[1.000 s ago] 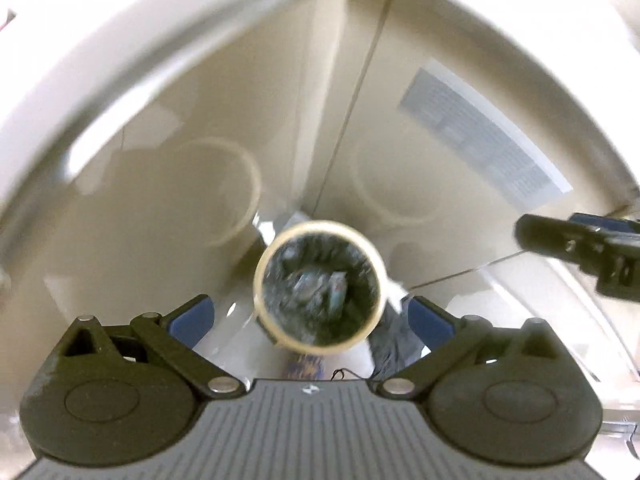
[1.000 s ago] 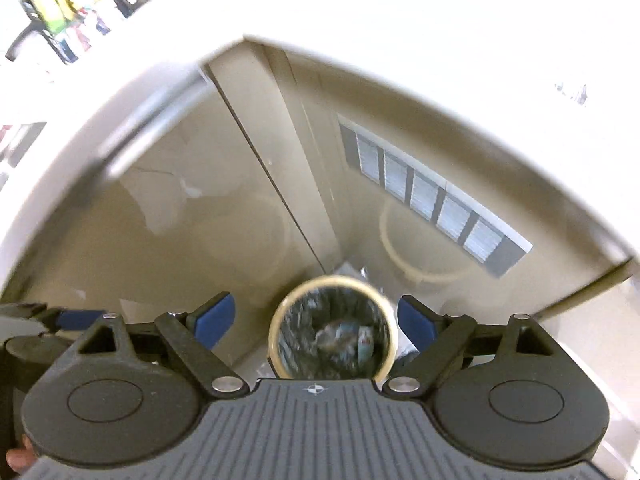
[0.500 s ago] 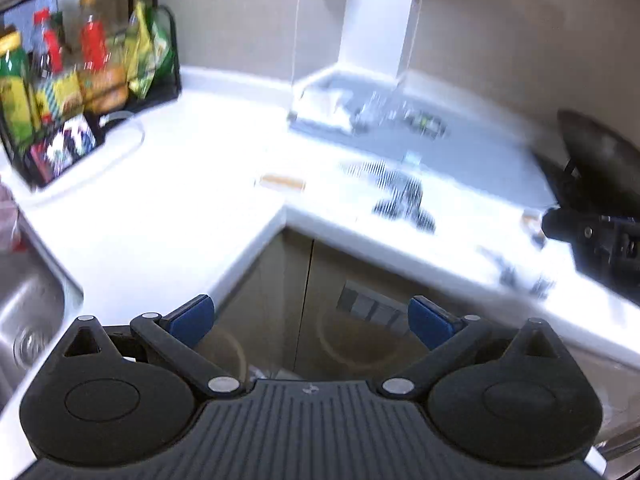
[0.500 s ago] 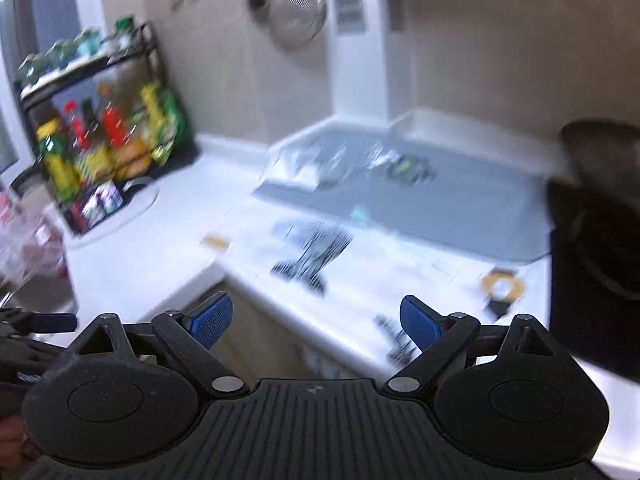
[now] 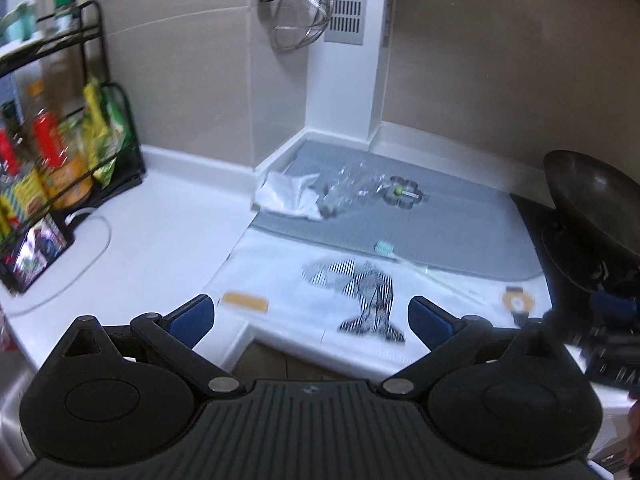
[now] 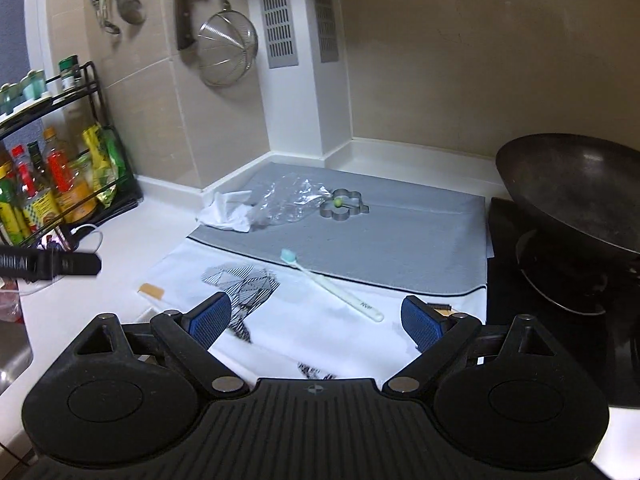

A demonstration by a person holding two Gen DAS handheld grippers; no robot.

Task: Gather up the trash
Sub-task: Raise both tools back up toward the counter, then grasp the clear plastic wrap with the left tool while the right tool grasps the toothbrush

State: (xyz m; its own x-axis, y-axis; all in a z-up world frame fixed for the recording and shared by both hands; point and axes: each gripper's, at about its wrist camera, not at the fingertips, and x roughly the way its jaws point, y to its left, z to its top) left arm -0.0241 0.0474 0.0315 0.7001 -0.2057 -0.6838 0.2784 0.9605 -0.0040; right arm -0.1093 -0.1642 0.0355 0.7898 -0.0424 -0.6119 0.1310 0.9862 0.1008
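On the grey mat [image 6: 400, 240] in the counter corner lie a crumpled white paper [image 6: 224, 212], a crushed clear plastic wrapper [image 6: 288, 200] and a flower-shaped metal ring with a green pea [image 6: 340, 202]. A white toothbrush [image 6: 332, 284] lies across the mat's edge and a printed white cloth [image 6: 280, 320]. The same items show in the left wrist view: paper [image 5: 288, 196], wrapper [image 5: 348, 188], toothbrush [image 5: 420, 266]. A small orange slip [image 5: 245, 303] lies near the counter edge. My left gripper [image 5: 310, 320] and right gripper [image 6: 316, 318] are both open and empty, above the counter's front edge.
A black wok [image 6: 572, 188] sits on the stove at right. A black rack with bottles and packets [image 6: 52, 184] stands at left, with a white cable [image 5: 92, 248] beside it. A strainer [image 6: 228, 56] and utensils hang on the wall. A small orange disc [image 5: 518, 302] lies near the stove.
Both grippers have swung up from looking down at a bin with trash by the cabinets to facing the countertop. Both stay open and empty.
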